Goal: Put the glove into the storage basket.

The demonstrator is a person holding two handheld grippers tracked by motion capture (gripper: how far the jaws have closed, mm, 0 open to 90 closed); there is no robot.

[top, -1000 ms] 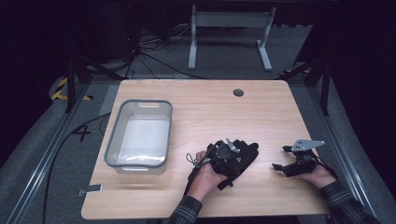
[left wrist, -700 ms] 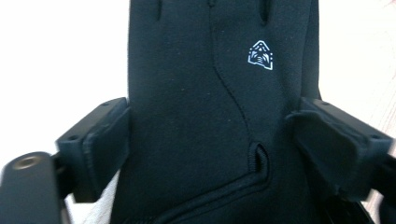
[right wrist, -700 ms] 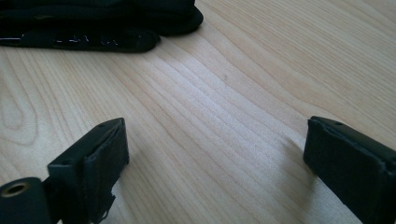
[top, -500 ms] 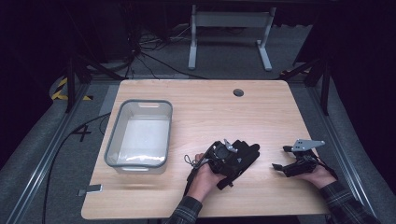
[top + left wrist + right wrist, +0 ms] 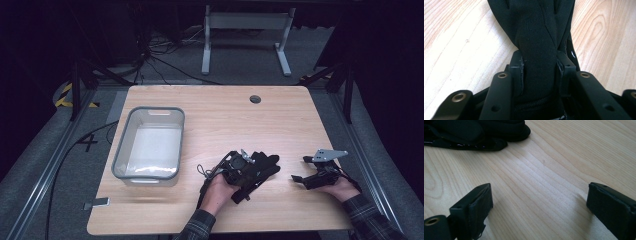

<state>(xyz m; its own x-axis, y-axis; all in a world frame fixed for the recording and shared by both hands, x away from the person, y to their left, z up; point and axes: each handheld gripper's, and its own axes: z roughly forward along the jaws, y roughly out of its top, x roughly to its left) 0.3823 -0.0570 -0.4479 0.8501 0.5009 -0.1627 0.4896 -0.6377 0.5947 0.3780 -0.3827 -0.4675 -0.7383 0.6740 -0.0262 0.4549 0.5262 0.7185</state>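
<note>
One container stands on the bench [image 5: 220, 115]: a clear plastic bin [image 5: 149, 145] with a grey rim, at the bench's left side. Its pale floor shows through, and no object can be made out inside it.

Count: one bin, one black glove [image 5: 260, 167], two claws.

The glove lies on the bench near its front edge, right of the bin and well apart from it. The left claw [image 5: 248, 169] has just been closing and is now clamped on the glove; in the left gripper view both pads [image 5: 517, 67] press into the black fabric [image 5: 537, 50] from either side. The right claw [image 5: 299, 178] rests low over bare wood to the glove's right, its jaws standing wide apart with nothing between them [image 5: 539, 207].

Hard to make out: from the high view the glove and left claw merge into one dark mass, and the left gripper view cuts off the glove's far end
</note>
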